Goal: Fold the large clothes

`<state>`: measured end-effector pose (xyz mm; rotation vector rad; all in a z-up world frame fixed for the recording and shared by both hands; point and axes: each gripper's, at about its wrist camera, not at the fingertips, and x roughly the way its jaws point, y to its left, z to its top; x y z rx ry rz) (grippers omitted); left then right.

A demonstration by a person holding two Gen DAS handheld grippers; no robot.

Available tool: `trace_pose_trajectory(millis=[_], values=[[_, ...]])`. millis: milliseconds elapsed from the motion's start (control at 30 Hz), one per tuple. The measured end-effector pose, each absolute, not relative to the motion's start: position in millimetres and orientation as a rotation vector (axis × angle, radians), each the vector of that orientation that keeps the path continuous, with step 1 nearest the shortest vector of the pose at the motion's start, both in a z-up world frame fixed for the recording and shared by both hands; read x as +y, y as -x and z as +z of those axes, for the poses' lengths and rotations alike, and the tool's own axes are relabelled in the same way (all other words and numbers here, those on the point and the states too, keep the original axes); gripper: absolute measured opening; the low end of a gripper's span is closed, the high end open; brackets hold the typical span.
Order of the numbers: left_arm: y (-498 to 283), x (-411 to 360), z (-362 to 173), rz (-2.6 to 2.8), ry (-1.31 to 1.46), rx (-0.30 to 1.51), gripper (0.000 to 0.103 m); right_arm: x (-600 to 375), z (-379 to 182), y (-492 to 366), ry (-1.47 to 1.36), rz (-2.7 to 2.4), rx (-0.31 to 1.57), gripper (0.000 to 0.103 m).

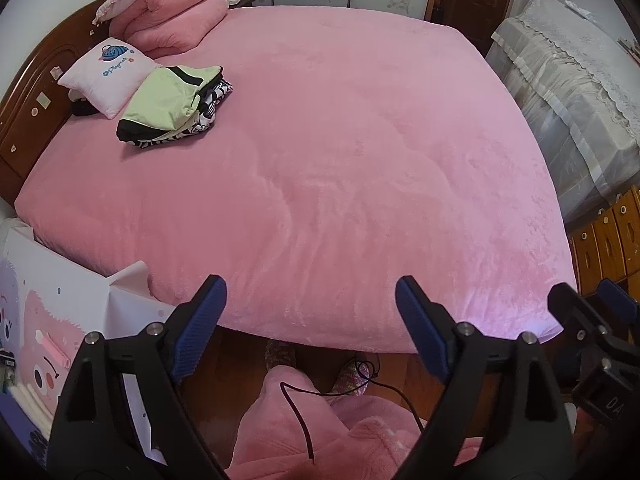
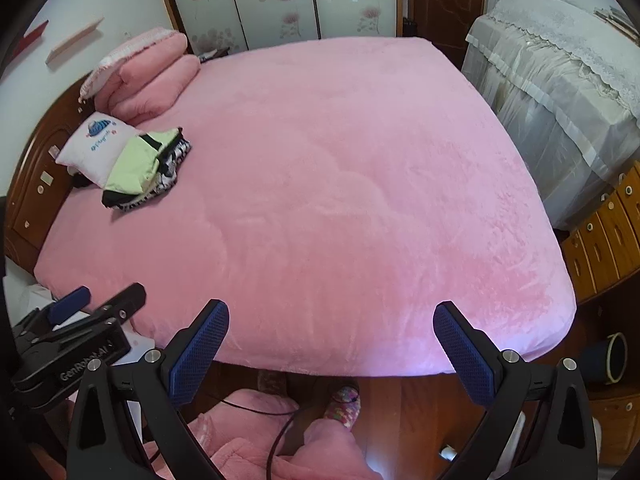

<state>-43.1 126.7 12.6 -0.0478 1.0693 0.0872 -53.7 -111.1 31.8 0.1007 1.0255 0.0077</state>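
You stand at the foot of a bed point(image 1: 340, 160) covered in a pink plush blanket, with both grippers held over its near edge and tipped downward. Your left gripper point(image 1: 310, 320) has its blue-padded jaws spread wide with nothing between them; only the blanket edge and the wooden floor show through the gap. Your right gripper point(image 2: 332, 344) is likewise spread wide and holds nothing. The folded clothes point(image 1: 172, 106) sit far off at the head end, on the left side: a pale green garment with black trim on top of a black-and-white patterned piece, the stack leaning against a white pillow point(image 1: 104, 76) with a blue printed motif. Behind that pillow lies a folded pink quilt point(image 1: 176, 16) against the dark wooden headboard point(image 1: 28, 92). The middle of the bed is bare blanket. Below the grippers you can see your pink fleece trousers point(image 1: 288, 420), patterned slippers point(image 2: 344, 404) and a black cable point(image 1: 296, 412) trailing across them.
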Motion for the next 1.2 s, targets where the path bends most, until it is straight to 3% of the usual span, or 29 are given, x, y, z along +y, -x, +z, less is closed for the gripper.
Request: trace_pose_trajectory(millis=[200, 400, 1200], values=[[44.5, 125.1, 15.7, 0.079, 0.069, 1.052, 0.087, -105.0, 31.3, 56.7, -0.072, 0.003, 1.027, 0.103], [46.6, 117.9, 18.3, 0.065, 0.053, 1.039, 0.101, -102.3, 30.9, 56.8, -0.072, -0.004, 1.032, 0.103], [39.4, 114.1, 24.8, 0.013, -0.005, 1.018, 0.102, -102.8, 29.6, 51.3, -0.077, -0.014, 1.040, 0.103]])
